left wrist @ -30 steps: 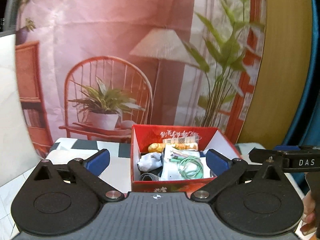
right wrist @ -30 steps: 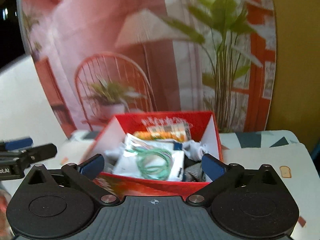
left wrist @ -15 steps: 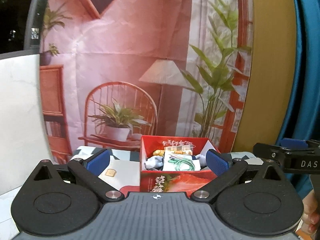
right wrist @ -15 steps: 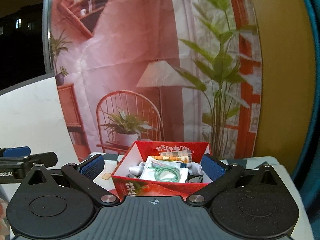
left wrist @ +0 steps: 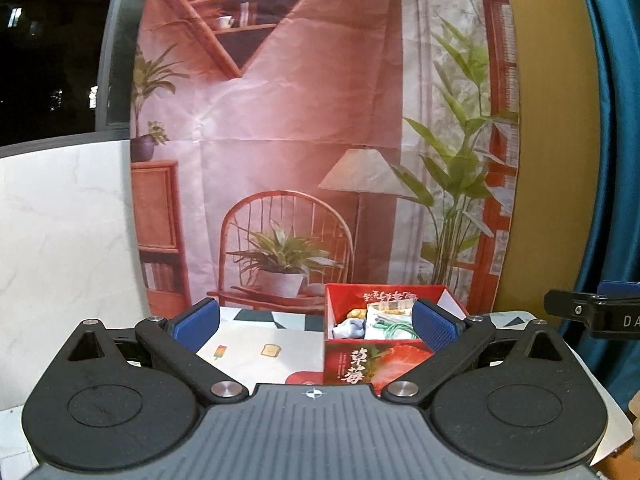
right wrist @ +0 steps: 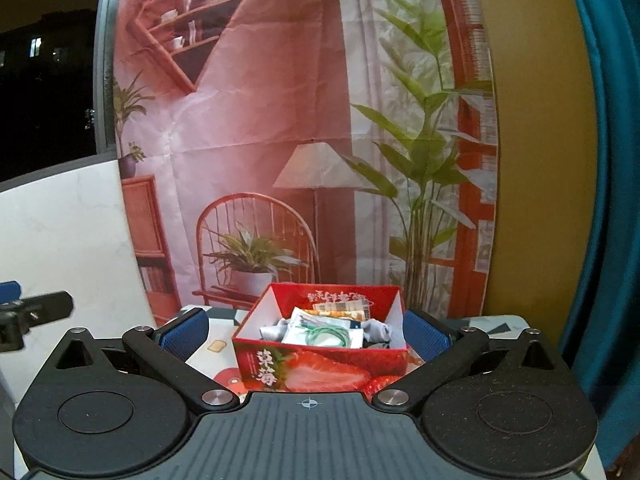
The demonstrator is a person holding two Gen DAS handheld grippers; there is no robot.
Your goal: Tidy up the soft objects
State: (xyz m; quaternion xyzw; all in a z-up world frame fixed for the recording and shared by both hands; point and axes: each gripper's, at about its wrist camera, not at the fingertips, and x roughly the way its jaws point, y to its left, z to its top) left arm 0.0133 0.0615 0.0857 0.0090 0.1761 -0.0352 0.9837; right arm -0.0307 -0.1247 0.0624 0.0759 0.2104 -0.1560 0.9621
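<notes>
A red strawberry-print box (left wrist: 362, 364) (right wrist: 296, 368) stands on the table, open at the top. Inside lie a white packet with a coiled green cable (right wrist: 326, 334) (left wrist: 394, 326), pale grey cloth pieces (left wrist: 350, 328) (right wrist: 378, 330), and an orange snack packet (right wrist: 340, 308) at the back. My left gripper (left wrist: 316, 326) is open and empty, held back from the box, which sits ahead and to its right. My right gripper (right wrist: 304, 330) is open and empty too, with the box straight ahead between its fingers but farther off.
The table (left wrist: 256, 344) carries a white mat with small food pictures and a red round print (right wrist: 228, 378). A printed backdrop (left wrist: 300, 140) of a room hangs behind. A white marble panel (left wrist: 60, 220) stands left, a blue curtain (right wrist: 608, 200) right.
Both grippers have pulled back and up from the box, which now looks smaller and farther away. Both stayed open. The box's contents lie as before.
</notes>
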